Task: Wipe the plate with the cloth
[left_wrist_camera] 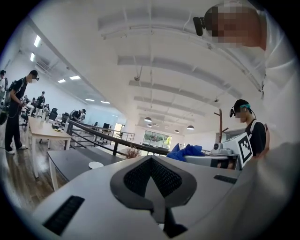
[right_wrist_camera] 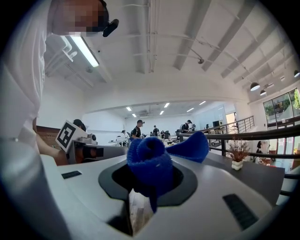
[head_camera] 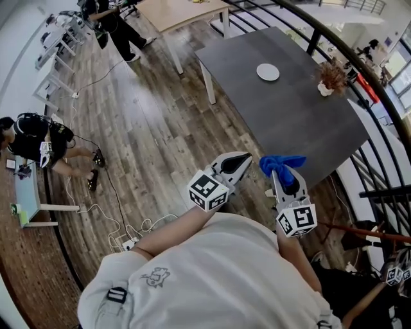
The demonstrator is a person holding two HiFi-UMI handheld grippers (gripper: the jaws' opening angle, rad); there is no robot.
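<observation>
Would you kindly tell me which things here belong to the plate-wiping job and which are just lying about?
Job: blue cloth, in the right gripper; white plate; dark table.
Lying about: vase of dried twigs; wooden table; floor cables.

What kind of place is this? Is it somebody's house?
Probably not a house. It looks like a big open office or lab: there are long work tables, several people busy at desks, and a black railing along the edge.

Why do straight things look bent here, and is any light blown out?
Head view: the wide lens bows the railing and the edges of the dark table. Left gripper view: ceiling beams curve, corners go black. Right gripper view: same black corners; the ceiling light glares white.
</observation>
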